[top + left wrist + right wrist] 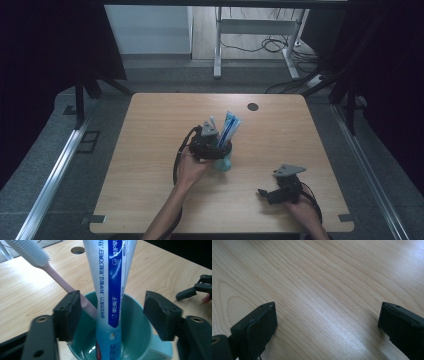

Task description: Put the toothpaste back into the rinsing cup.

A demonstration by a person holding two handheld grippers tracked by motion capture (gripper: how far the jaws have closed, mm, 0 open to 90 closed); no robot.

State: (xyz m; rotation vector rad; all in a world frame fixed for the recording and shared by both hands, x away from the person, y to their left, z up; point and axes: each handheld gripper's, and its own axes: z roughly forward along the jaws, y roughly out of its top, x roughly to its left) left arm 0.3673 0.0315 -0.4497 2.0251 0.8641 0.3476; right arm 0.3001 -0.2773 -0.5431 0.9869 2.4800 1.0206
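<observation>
Worktop [150,150]: light wood grain, rectangular, with a round dark cable hole [253,106] near its far edge; black curtains hang on both sides of it and a grey floor runs around it.
Person: two bare forearms come in from the near edge, one hand on each gripper.
Left gripper [113,315]: held over the middle of the worktop, right at the cup; its jaws are spread wide, one on either side of the toothpaste tube, with clear gaps to the tube, so they pinch nothing. The left-hand jaw stands just in front of the toothbrush handle; I cannot tell whether it touches it.
Right gripper [263,193]: low over the near right part of the worktop, well apart from the cup; its jaws are spread wide with bare wood between them.
Cup [140,332]: teal mug, upright near the middle of the worktop, its handle towards the near right in the left gripper view.
Toothpaste tube [110,277]: white with a blue band and printed writing, standing almost upright inside the cup and rising well above the rim.
Toothbrush [56,275]: pink handle, pale bristled head, resting in the cup and leaning out to the left, beside the tube.
</observation>
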